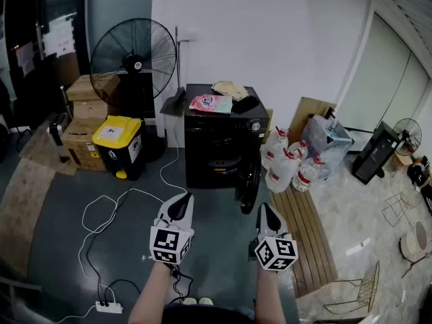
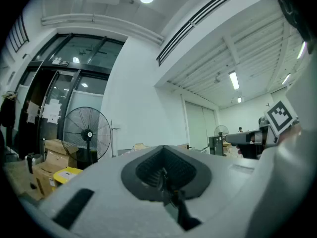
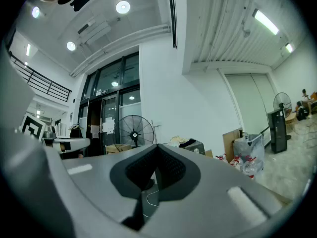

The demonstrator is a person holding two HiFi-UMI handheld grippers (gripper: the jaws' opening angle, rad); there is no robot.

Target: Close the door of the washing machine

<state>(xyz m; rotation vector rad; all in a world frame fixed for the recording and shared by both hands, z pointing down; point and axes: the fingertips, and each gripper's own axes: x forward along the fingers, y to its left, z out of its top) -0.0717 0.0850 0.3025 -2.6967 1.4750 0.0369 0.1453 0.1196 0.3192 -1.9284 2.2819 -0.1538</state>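
In the head view a black front-loading washing machine (image 1: 214, 144) stands against the white wall. Its round door (image 1: 248, 181) hangs open, swung out to the right of the drum opening. Both grippers are held level over the grey floor, well short of the machine and touching nothing. My left gripper (image 1: 181, 209) is shut and empty, its pads meeting in the left gripper view (image 2: 165, 171). My right gripper (image 1: 266, 213) points toward the open door and looks shut and empty (image 3: 156, 163). The machine's top (image 3: 192, 145) shows beyond the right jaws.
A pink packet (image 1: 210, 103) and cloths lie on the machine's top. A big black fan (image 1: 133, 56), cardboard boxes (image 1: 84, 113) and a yellow-lidded bin (image 1: 118, 144) stand to the left. Water bottles (image 1: 287, 167) and a wooden board (image 1: 307, 238) are on the right. A white cable (image 1: 101, 211) crosses the floor.
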